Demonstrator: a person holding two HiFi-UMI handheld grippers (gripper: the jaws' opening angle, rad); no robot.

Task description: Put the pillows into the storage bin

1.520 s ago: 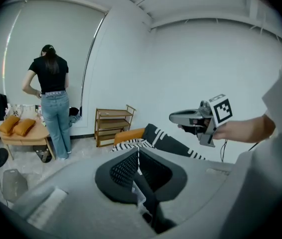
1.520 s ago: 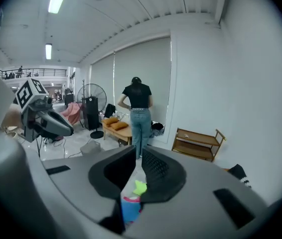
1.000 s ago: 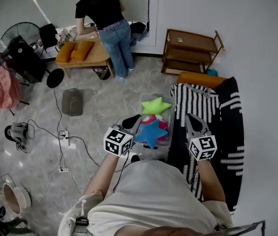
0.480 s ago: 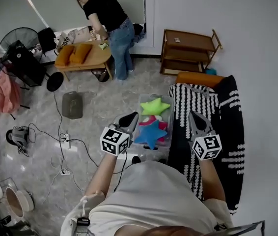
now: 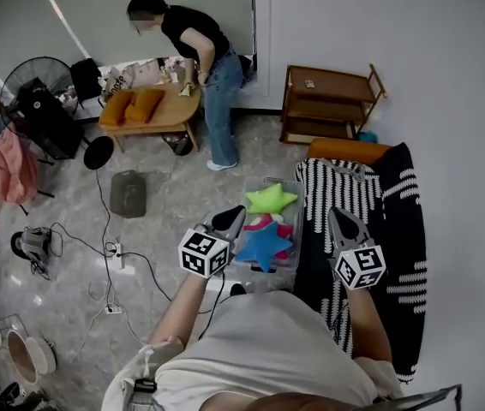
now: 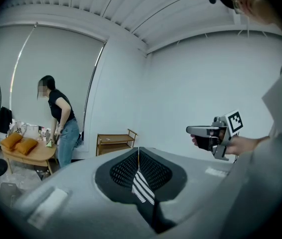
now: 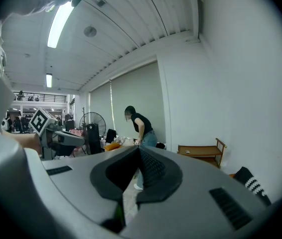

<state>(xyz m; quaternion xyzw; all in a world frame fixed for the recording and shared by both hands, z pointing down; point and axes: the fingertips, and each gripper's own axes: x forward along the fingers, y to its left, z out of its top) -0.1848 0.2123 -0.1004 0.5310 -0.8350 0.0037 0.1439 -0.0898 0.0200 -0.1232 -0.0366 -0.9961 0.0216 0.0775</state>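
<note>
Grey marbled floor [image 5: 170, 217] took up the left half of the room, with white walls beyond.

Left gripper [image 5: 230, 216]: jaws were closed fully together with nothing between them. It was held above the near left corner of the storage bin [image 5: 287, 184], pointing away from the person.

Right gripper [image 5: 338, 218]: jaws were likewise closed on nothing. It was held above the striped sofa cover [image 5: 345, 187], just right of the bin. The two grippers were well apart, with the bin between them in the head view.

Storage bin: clear plastic, standing on the floor with its right wall against the left edge of the sofa [image 5: 404, 229]. It held a blue star pillow [image 5: 264, 243] at the near end and a green star pillow [image 5: 270, 199] at the far end. A pink pillow [image 5: 265, 221] lay partly covered between the two.

Sofa: black, with the black-and-white striped cover over its left part and an orange sofa cushion [image 5: 350, 150] at its far end. Beyond it, against the wall, stood a wooden shelf unit [image 5: 328, 97].

Far left part of the room: a person [image 5: 200, 54] in a black top and jeans bent over a low wooden surface [image 5: 161, 116] carrying two orange cushions [image 5: 131, 105]. A floor fan [image 5: 32, 71] stood to its left. Cables and a power strip [image 5: 116, 238] lay on the floor left of the left gripper.
</note>
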